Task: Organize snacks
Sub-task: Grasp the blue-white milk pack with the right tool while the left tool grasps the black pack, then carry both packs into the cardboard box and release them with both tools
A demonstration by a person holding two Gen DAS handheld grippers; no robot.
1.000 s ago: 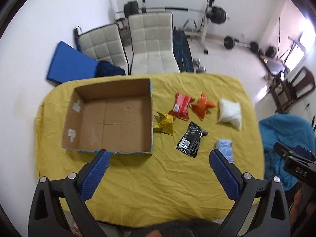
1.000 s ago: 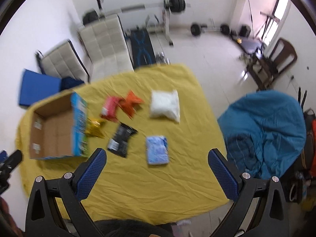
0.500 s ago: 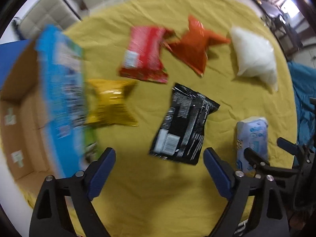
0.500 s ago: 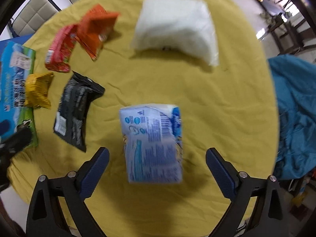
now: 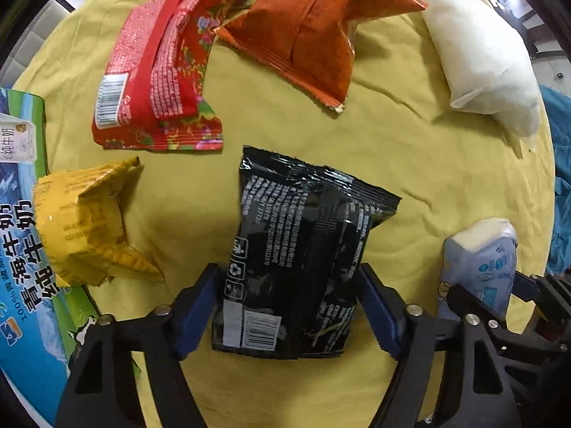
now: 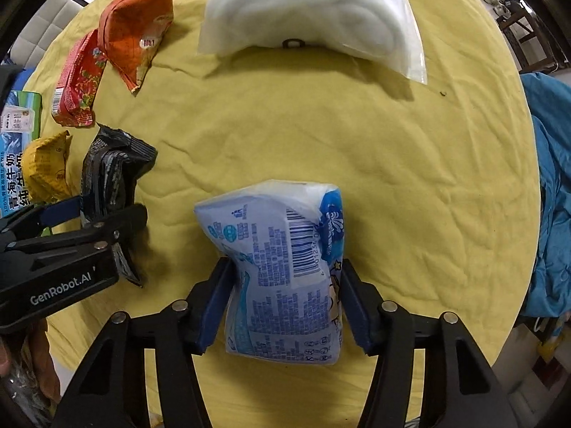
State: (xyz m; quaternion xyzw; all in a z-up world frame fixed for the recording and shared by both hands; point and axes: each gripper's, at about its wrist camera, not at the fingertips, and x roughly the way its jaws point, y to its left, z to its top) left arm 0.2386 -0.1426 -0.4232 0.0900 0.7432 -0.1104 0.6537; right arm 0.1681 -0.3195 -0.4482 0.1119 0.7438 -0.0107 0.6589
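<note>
While the left gripper [image 5: 289, 306] points down at the yellow-covered surface [image 5: 357, 149], its blue fingers [image 5: 194, 310] are closing around the black snack packet [image 5: 299, 260], which lies flat between them; the pads sit right at the packet's two long edges, and whether they already press on it cannot be told. In this left wrist view a yellow packet [image 5: 82, 228] lies to the left, touching the printed carton wall [image 5: 21, 249] at the picture's edge. Farther up are a red packet [image 5: 160, 75] and an orange packet [image 5: 307, 32], corners overlapping, and a white pouch [image 5: 481, 53] at the upper right. The right gripper [image 5: 489, 299] shows at the lower right, around a pale blue packet [image 5: 481, 260].

In the right wrist view, the right gripper [image 6: 285, 306] is closing on the pale blue packet [image 6: 282, 278]; its fingers [image 6: 217, 299] are against both sides, and the wrapper bulges and pinches in where they meet it. The white pouch [image 6: 310, 10] lies above, well apart. At the left edge the left gripper [image 6: 100, 210] straddles the black snack packet [image 6: 110, 171], with the yellow packet [image 6: 44, 164], red packet [image 6: 78, 82] and orange packet [image 6: 132, 35] beyond it.
</note>
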